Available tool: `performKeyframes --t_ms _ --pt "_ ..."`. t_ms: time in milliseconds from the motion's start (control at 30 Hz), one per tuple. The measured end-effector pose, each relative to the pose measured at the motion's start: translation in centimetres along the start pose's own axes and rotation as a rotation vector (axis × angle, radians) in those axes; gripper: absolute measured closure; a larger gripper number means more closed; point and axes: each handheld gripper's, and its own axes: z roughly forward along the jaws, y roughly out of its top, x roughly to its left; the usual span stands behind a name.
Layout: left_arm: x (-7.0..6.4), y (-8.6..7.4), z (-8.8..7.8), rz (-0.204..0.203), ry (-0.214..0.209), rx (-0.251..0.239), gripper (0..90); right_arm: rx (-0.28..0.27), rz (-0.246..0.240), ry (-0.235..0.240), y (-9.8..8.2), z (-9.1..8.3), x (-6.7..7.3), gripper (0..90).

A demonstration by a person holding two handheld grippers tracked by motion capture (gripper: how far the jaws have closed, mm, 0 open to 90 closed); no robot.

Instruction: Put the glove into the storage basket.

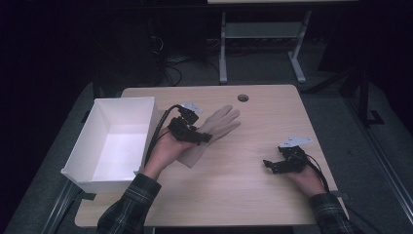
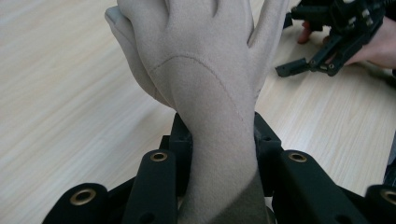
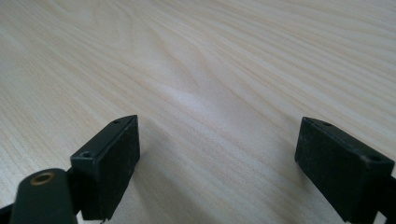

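We have the beige glove (image 2: 205, 93) clamped at its cuff between the jaws of our left tongs (image 1: 200, 137), so the pick looks done; its fingers reach away over the counter (image 1: 234, 185), and from above we cannot tell whether the fingertips touch the wood. Our right tongs (image 1: 271, 165) sit low on the counter near its right edge, jaws wide apart with nothing between them, well apart from the glove. Farther left stands the white box (image 1: 127, 101), open-topped and bare inside. We judge what is left is carrying the glove across to that box and letting it drop in; the box sits just beside our left hand
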Motion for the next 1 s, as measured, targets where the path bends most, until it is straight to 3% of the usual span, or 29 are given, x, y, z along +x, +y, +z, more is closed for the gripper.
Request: performKeyframes --t_ms 667,1000 --pt "1.8 0.5 -6.1 -0.051 0.098 -0.049 68.5 0.001 -0.003 -0.001 0.0 0.0 0.0 13.3" --pt "3.5 -0.7 -9.3 -0.090 0.153 -0.077 68.5 0.001 -0.003 -0.001 0.0 0.0 0.0 13.3"
